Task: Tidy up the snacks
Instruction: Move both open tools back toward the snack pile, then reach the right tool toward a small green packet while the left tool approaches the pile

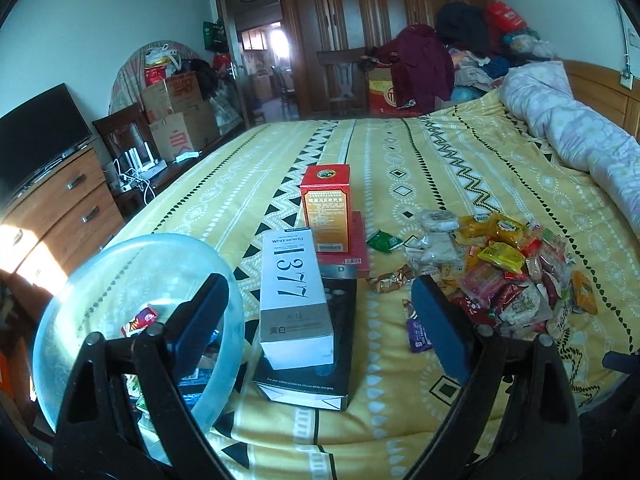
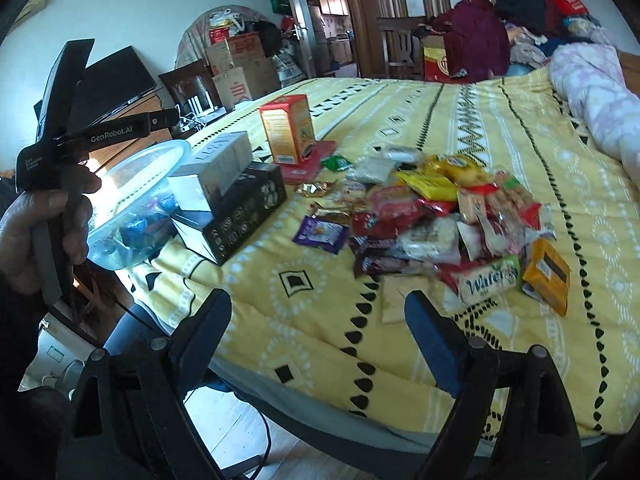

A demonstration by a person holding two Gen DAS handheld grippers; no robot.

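Note:
A heap of wrapped snacks (image 1: 512, 272) lies on the yellow patterned bedspread (image 1: 400, 392), right of my left gripper (image 1: 320, 320). The left gripper is open and holds nothing. A clear blue plastic bowl (image 1: 132, 288) with several wrappers inside sits at the bed's left edge, behind the left finger. A purple packet (image 1: 418, 332) lies by the right finger. In the right wrist view my right gripper (image 2: 320, 340) is open and empty above the bed's near edge, short of the snack heap (image 2: 440, 216). The bowl (image 2: 136, 208) shows at the left.
Between bowl and snacks stand a white box (image 1: 294, 292) on a black box (image 1: 320, 376), and a red-orange box (image 1: 326, 208) on a flat red one. A hand (image 2: 44, 232) holds the other device's black handle (image 2: 116, 134). A rolled quilt (image 1: 576, 136) lies far right.

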